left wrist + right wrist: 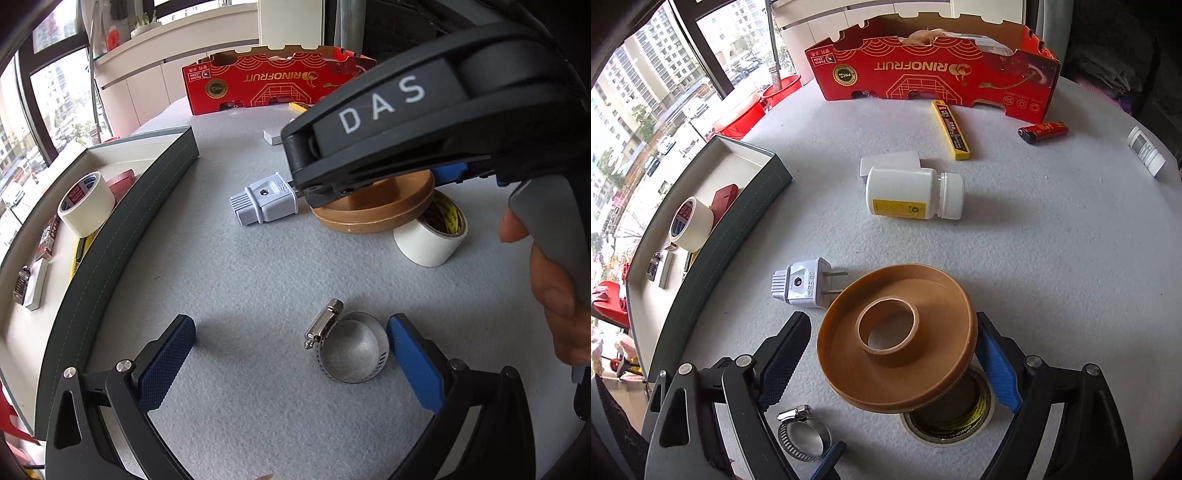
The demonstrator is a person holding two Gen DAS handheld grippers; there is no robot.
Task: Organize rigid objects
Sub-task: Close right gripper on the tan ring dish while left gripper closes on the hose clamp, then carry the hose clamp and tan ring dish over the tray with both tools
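Grey felt covers the bench [1052,258], where loose hardware is being sorted into a shallow dark-walled tray [713,236] along the left edge. The tray already holds a roll of white tape [691,223], a red box, a small metal clip and a pale block, which suggests it is the collecting place. The right gripper [894,354] points steeply down with its jaws set fairly wide on either side of a tan plastic spool [897,332]; the blue right pad lies close against the spool's rim, the left pad stands a little clear, so the spool looks bracketed rather than firmly held, likely the next item to go. The spool rests tilted on a second tape roll [949,424], which it largely hides. The left gripper [291,354] hovers low with jaws wide apart; a steel hose clamp [345,343] lies on the felt between them, just beside the right pad, not gripped. A grey two-pin plug [801,284] lies just beside the spool. Farther back are a white pill bottle [912,194] on its side, a yellow utility knife [951,129], a red lighter [1043,131] and a red fruit carton [934,70]. A white object at the far right edge is too small to identify.
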